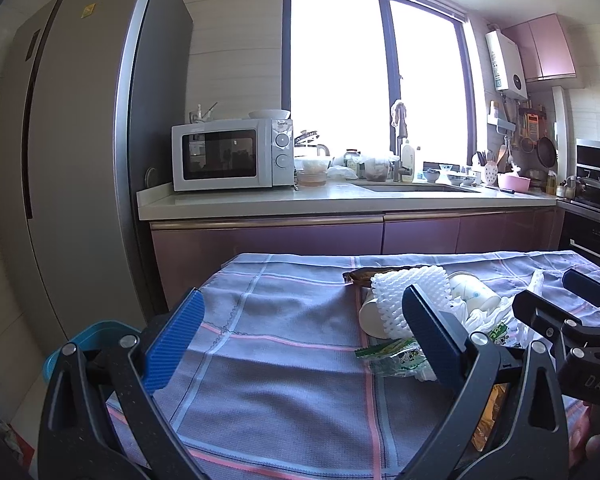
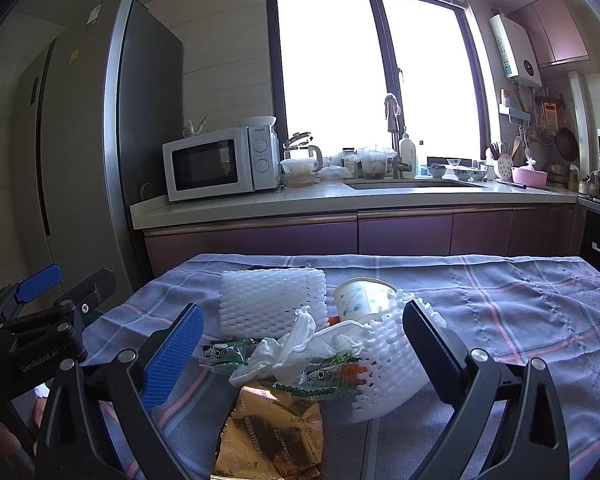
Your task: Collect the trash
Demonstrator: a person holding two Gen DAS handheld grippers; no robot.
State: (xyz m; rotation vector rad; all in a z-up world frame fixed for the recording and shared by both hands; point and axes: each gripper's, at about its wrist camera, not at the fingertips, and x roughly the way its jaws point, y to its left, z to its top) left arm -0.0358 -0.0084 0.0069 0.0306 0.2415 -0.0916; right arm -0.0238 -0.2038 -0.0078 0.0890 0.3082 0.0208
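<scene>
A pile of trash lies on the checked tablecloth (image 2: 520, 312): two white foam fruit nets (image 2: 272, 300) (image 2: 384, 364), a paper cup (image 2: 360, 300) on its side, crumpled tissue (image 2: 300, 344), green snack wrappers (image 2: 224, 354) and a gold foil wrapper (image 2: 272, 432). My right gripper (image 2: 304, 356) is open, its fingers either side of the pile, holding nothing. My left gripper (image 1: 300, 344) is open and empty over bare cloth, left of the pile (image 1: 404, 300). The right gripper also shows at the right edge of the left wrist view (image 1: 572, 320).
A blue bin (image 1: 88, 340) stands on the floor left of the table. Behind the table runs a kitchen counter (image 1: 340, 200) with a microwave (image 1: 232, 154) and a sink. A tall fridge (image 1: 80, 140) stands at the left, an oven (image 1: 596, 208) at the right.
</scene>
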